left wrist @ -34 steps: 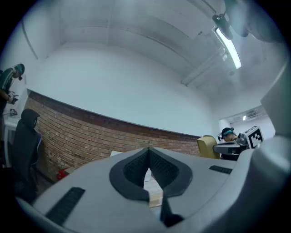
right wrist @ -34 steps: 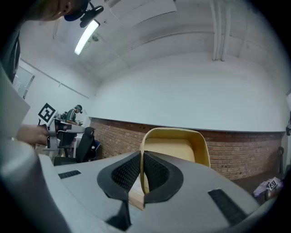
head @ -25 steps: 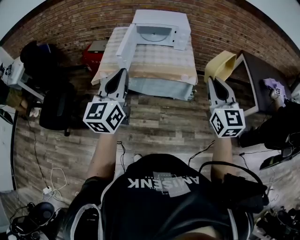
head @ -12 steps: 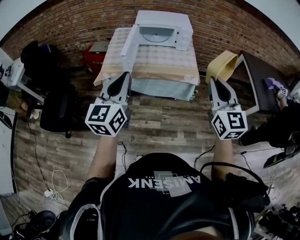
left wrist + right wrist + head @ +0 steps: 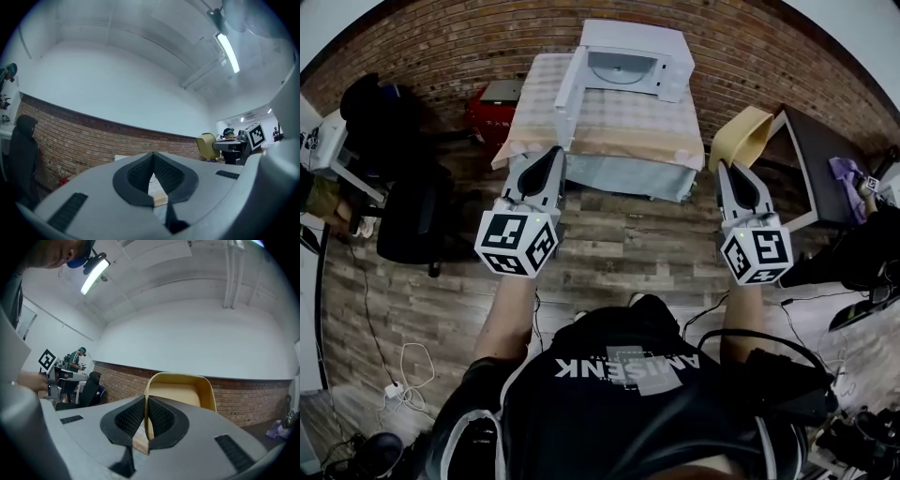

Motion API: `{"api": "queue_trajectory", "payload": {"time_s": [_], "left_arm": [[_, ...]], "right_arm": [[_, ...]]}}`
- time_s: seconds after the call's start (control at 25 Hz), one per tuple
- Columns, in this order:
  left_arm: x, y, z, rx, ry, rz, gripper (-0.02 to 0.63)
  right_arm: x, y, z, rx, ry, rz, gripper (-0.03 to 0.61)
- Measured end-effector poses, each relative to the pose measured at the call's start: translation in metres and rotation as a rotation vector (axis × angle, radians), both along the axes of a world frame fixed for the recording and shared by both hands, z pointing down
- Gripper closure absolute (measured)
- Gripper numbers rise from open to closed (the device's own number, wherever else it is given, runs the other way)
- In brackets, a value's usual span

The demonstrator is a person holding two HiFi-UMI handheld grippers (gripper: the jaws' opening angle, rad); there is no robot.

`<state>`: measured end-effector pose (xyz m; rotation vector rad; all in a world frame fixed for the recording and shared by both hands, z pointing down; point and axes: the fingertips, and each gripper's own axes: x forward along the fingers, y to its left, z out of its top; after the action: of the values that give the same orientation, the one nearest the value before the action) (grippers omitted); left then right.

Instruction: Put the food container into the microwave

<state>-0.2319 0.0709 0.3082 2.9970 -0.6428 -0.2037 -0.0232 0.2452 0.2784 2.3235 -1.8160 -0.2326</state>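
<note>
A white microwave [image 5: 628,58] stands at the back of a cloth-covered table [image 5: 619,122], its door [image 5: 566,89] swung open to the left and the round turntable showing inside. No food container shows in any view. My left gripper [image 5: 555,151] is held over the floor short of the table's front left corner, jaws shut and empty [image 5: 153,154]. My right gripper [image 5: 721,167] hangs to the right of the table, in front of a yellow chair [image 5: 180,397]. It is also shut with nothing between its fingers [image 5: 146,397].
The yellow chair [image 5: 741,131] and a dark desk [image 5: 820,159] stand right of the table. A black office chair [image 5: 408,220] and a red box [image 5: 492,101] are on the left. Cables [image 5: 403,370] lie on the wood floor. A brick wall runs behind.
The view has crept forward: floor cables slid toward the bottom edge and the table sits a little to the right. Both grippers stayed shut, the left drifting slightly right.
</note>
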Motion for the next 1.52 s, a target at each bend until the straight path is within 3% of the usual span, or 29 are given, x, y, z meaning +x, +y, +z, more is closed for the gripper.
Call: {"api": "queue_trajectory", "payload": {"time_s": [0.28,0.6,0.8,1.52], "left_arm": [[0.000,-0.021,0.004,-0.011,0.003,-0.034,0.601],[0.026,-0.051,-0.003,0.018,-0.004,-0.081,0.601],[0.058,-0.074,-0.003,0.022,-0.016,-0.111,0.602],[0.179,-0.130,-0.010,0.002,-0.060,-0.149,0.601]], "right_arm": [[0.005,-0.031,0.004,-0.003,0.005,-0.040,0.526],[0.040,-0.080,-0.001,0.013,0.017,-0.096,0.526],[0.073,-0.108,-0.004,0.003,0.053,-0.112,0.526],[0.199,-0.167,-0.007,0.016,-0.004,-0.181,0.526]]}}
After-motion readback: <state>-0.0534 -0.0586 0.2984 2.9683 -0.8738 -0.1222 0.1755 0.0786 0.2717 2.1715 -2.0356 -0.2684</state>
